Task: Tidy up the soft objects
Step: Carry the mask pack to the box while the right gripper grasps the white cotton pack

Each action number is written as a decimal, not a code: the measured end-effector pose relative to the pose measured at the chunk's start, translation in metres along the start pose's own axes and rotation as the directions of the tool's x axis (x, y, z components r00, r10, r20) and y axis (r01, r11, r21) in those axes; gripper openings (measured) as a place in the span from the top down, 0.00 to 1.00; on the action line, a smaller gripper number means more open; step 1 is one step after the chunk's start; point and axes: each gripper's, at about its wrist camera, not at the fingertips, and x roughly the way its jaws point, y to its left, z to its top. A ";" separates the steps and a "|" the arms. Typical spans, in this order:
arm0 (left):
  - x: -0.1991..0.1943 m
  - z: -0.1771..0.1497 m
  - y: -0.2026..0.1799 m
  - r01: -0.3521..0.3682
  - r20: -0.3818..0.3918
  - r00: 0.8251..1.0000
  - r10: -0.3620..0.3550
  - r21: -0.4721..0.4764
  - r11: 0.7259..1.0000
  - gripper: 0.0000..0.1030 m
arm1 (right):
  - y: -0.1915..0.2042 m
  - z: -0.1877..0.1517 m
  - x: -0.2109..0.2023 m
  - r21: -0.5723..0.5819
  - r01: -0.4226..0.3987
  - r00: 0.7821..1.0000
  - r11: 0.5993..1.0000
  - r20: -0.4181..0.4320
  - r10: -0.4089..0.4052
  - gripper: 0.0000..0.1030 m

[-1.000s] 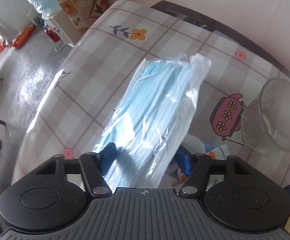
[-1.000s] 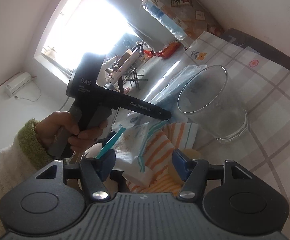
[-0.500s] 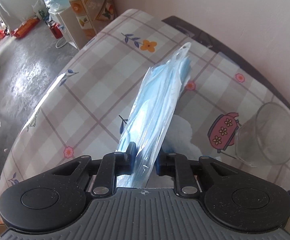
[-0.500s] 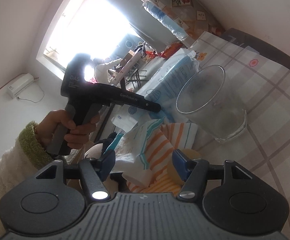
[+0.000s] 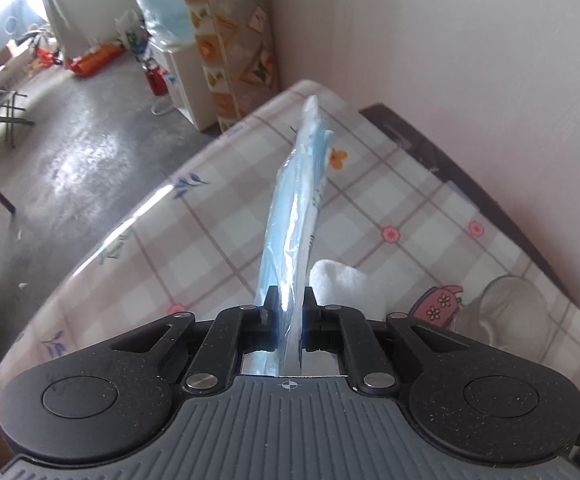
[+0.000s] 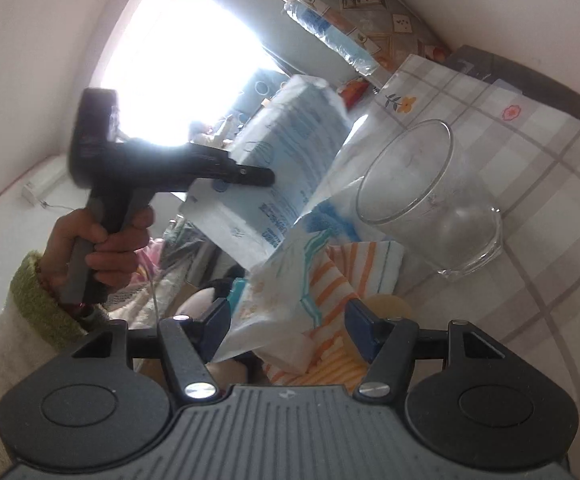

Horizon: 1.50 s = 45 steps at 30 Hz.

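Note:
My left gripper (image 5: pixel 289 306) is shut on a clear plastic pack of blue face masks (image 5: pixel 296 216), seen edge-on and lifted off the checked tablecloth (image 5: pixel 210 248). In the right wrist view the same pack (image 6: pixel 286 160) hangs flat from the left gripper (image 6: pixel 258 176), held by a hand in a green-cuffed sleeve. My right gripper (image 6: pixel 286 328) stands open over a heap of soft things: a white printed packet (image 6: pixel 278 304) and an orange-striped cloth (image 6: pixel 354 268). Its fingers touch neither.
A clear glass jar (image 6: pixel 430 200) stands right of the heap; in the left wrist view it shows blurred (image 5: pixel 506 308). A white soft cloth (image 5: pixel 342 284) lies on the table under the lifted pack. A wall runs along the table's far side; the floor lies to the left.
The left gripper closed on the mask pack and raised it off the table, turning it edge-on. The right gripper stayed where it was, still open.

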 end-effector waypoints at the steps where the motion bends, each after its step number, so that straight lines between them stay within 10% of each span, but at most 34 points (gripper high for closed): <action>1: -0.013 -0.002 0.000 -0.013 0.026 1.000 0.013 -0.006 1.000 0.93 | -0.001 0.001 -0.001 0.014 -0.021 1.000 1.000 0.005 0.021 0.34; 7: -0.104 -0.040 0.007 -0.054 0.148 0.986 0.076 -0.142 0.988 0.93 | -0.017 0.003 -0.002 0.132 -0.097 0.995 0.987 0.016 0.096 0.29; 15: -0.179 -0.127 0.012 -0.032 0.270 0.955 0.120 -0.307 0.951 0.93 | -0.023 0.008 0.025 0.200 0.007 0.999 0.980 -0.048 0.002 0.33; 22: -0.206 -0.207 0.016 -0.010 0.348 0.921 0.176 -0.430 0.903 0.93 | -0.005 0.001 0.037 0.158 0.046 0.997 0.986 -0.075 -0.035 0.72; 45: -0.263 -0.319 0.080 0.079 0.457 0.849 0.265 -0.606 0.791 0.93 | 0.040 0.014 0.031 0.187 0.053 0.993 0.981 0.095 -0.072 0.88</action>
